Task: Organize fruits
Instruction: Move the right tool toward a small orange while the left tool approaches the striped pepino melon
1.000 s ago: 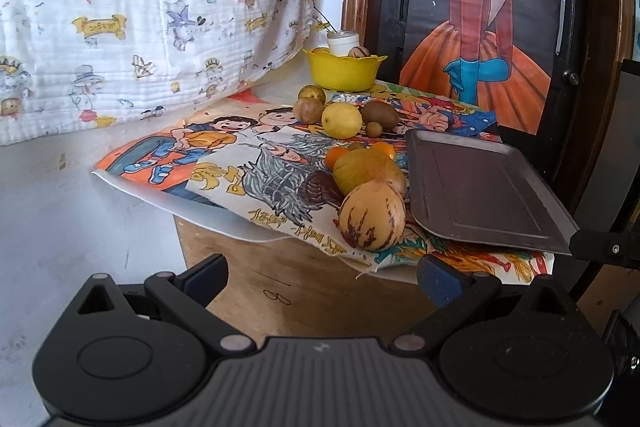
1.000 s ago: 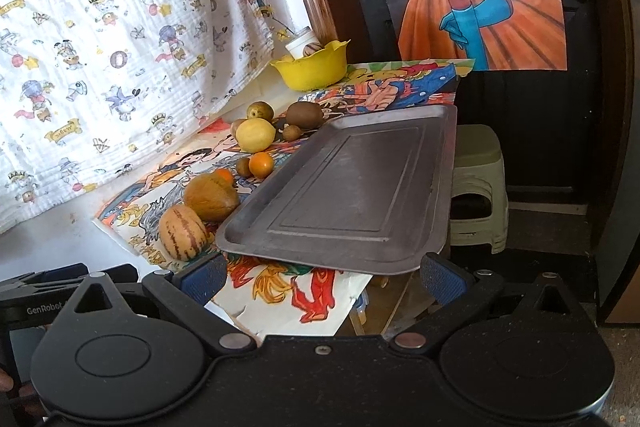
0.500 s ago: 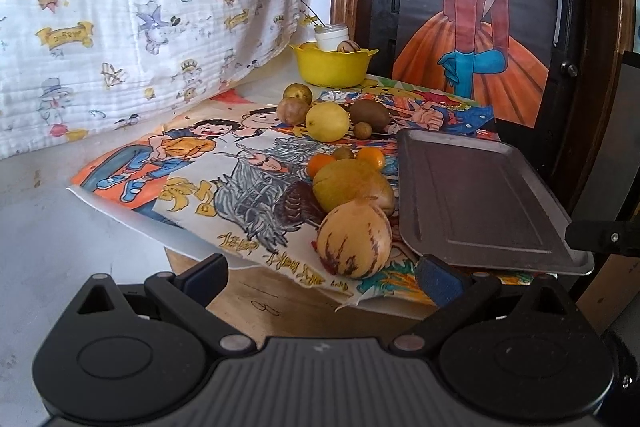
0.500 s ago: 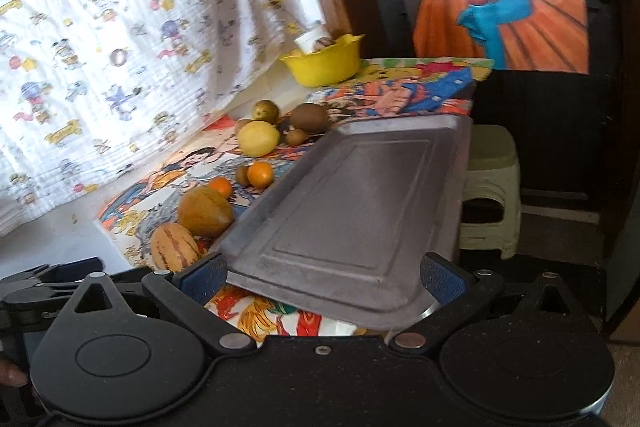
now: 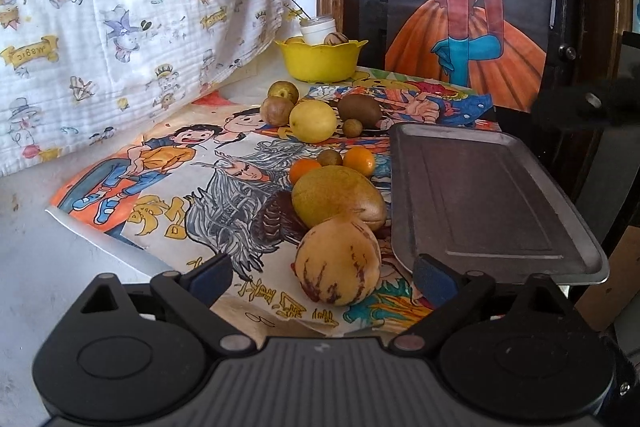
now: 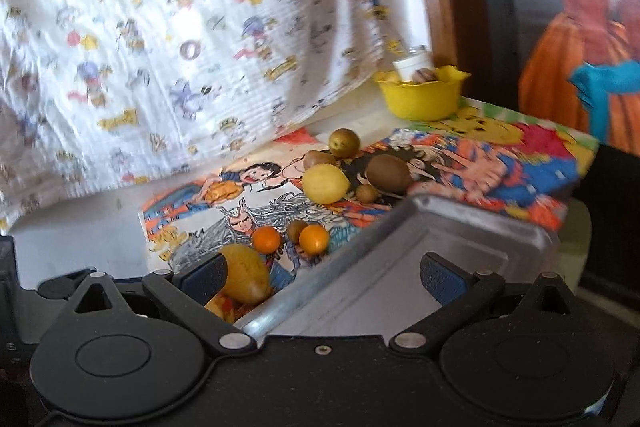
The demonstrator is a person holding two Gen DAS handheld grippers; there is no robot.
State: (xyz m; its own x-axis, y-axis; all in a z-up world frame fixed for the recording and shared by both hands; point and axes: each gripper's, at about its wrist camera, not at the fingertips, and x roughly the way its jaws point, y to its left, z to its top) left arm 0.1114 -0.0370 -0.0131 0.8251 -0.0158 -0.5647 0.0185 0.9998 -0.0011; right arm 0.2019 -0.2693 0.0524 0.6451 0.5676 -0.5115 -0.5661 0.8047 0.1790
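Left gripper point(image 5: 322, 273) wide, jaws closing, striped melon point(image 5: 337, 262) between pads, untouched. Right gripper point(image 6: 322, 273) wide open, empty, over tray point(image 6: 400, 291) edge. Fruits on table: mango point(image 5: 336, 197) at 12 o'clock of melon, lemon point(image 5: 313, 121) farther back, oranges point(image 5: 359, 161) between. Tray at 3 o'clock of fruits. Yellow bowl point(image 5: 320, 61) at far end.

light: soft daylight, even | left view: sharp | right view: motion-blurred | edges: fisheye-bent, dark corners
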